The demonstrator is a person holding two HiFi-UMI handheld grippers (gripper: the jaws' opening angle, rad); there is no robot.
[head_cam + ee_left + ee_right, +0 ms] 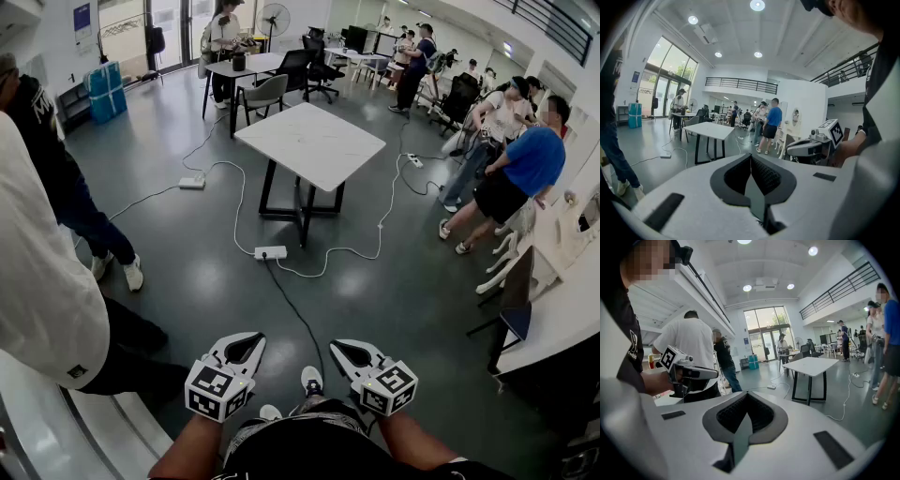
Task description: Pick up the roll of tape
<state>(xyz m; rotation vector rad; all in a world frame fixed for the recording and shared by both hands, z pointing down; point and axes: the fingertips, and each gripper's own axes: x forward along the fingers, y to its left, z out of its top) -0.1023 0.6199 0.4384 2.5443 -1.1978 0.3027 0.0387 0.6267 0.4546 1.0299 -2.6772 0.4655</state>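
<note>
The white left gripper (246, 345) and white right gripper (349, 351) are both closed and empty, held low. No roll of tape shows in any view. Walking to search for it risks tripping on the black floor cable (296, 315) and white power strip (270, 252) ahead.

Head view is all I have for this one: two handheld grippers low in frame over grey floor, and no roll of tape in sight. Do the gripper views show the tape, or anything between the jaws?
Observer: No roll of tape in either. The left gripper view shows the left gripper with its jaws closed together and nothing between them.
Operator: And the right one?
Observer: The right gripper is shut and empty too, aimed toward the white rectangular table with black legs.
Operator: What is above my frame?
Observer: Round ceiling lights, bright on a white ceiling.
</note>
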